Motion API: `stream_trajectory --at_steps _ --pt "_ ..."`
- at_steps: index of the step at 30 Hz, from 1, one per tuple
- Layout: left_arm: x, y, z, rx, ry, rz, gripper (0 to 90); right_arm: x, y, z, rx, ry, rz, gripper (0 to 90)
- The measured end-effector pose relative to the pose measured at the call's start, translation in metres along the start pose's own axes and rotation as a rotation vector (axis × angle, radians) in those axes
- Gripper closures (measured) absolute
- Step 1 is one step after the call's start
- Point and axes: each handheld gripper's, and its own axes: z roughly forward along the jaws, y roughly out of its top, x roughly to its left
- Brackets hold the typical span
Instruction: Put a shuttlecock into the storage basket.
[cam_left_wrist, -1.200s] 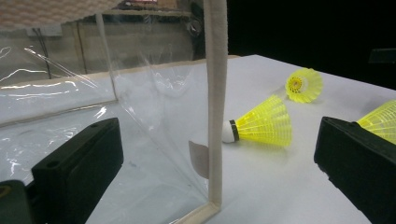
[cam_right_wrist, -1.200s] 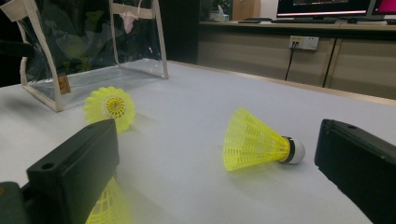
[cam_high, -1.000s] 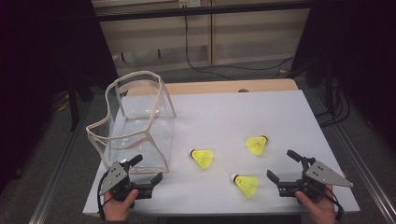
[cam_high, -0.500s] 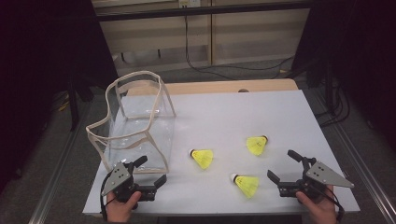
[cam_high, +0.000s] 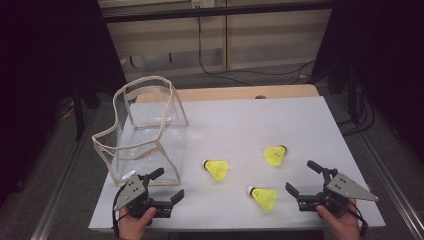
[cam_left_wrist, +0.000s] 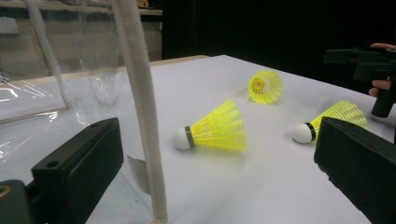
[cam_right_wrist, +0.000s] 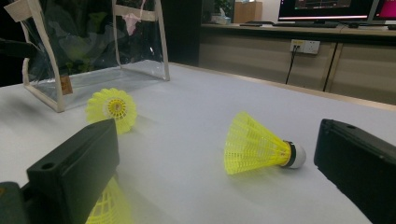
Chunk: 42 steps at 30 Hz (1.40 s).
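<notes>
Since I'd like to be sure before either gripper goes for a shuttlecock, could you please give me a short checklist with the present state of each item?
1. Left gripper jaws open: ok.
2. Right gripper jaws open: ok.
3. Nearest shuttlecock lies free on the table, apart from the other two: ok.
4. Clear bag stands with its mouth open upward: ok.
5. Bag steady enough to take a drop: cannot tell.
6. Right gripper already lined up on the nearest shuttlecock: not ok; it sits off to the side.

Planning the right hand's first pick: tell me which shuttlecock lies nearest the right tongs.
The front shuttlecock, just left of the right tongs; the middle shuttlecock and the far shuttlecock lie farther off.
</notes>
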Motion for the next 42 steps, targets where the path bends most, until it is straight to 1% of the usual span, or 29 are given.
stream_trajectory --at_steps 2,10,17,18,27,32,33,36,42 --pt "-0.001 0.000 0.002 0.001 -0.010 -0.001 1.4 0.001 0.000 0.000 0.002 0.001 -0.001 0.0" --pt "-0.003 0.001 0.006 -0.004 -0.022 0.000 1.4 0.001 0.000 0.001 -0.002 0.005 -0.001 0.0" --pt "-0.006 0.001 0.010 0.005 -0.038 0.004 1.4 0.001 0.000 0.001 -0.003 0.009 0.001 0.0" --pt "-0.007 0.001 0.011 0.004 -0.045 0.003 1.4 0.001 0.000 0.001 -0.004 0.009 0.001 0.0" --pt "-0.008 0.001 0.015 0.019 -0.057 0.009 1.4 0.002 0.000 0.001 -0.003 0.016 0.003 0.0" --pt "-0.009 0.001 0.018 0.019 -0.068 0.005 1.4 0.002 0.000 0.002 0.001 0.014 -0.002 0.0" --pt "-0.010 0.001 0.020 0.024 -0.069 0.011 1.4 0.003 0.000 0.002 -0.001 0.014 -0.002 0.0" --pt "-0.011 0.001 0.021 0.020 -0.074 0.004 1.4 0.003 0.000 0.002 -0.002 0.015 -0.002 0.0" --pt "-0.013 0.001 0.027 0.034 -0.086 0.006 1.4 0.003 0.000 0.001 -0.003 0.012 -0.004 0.0"
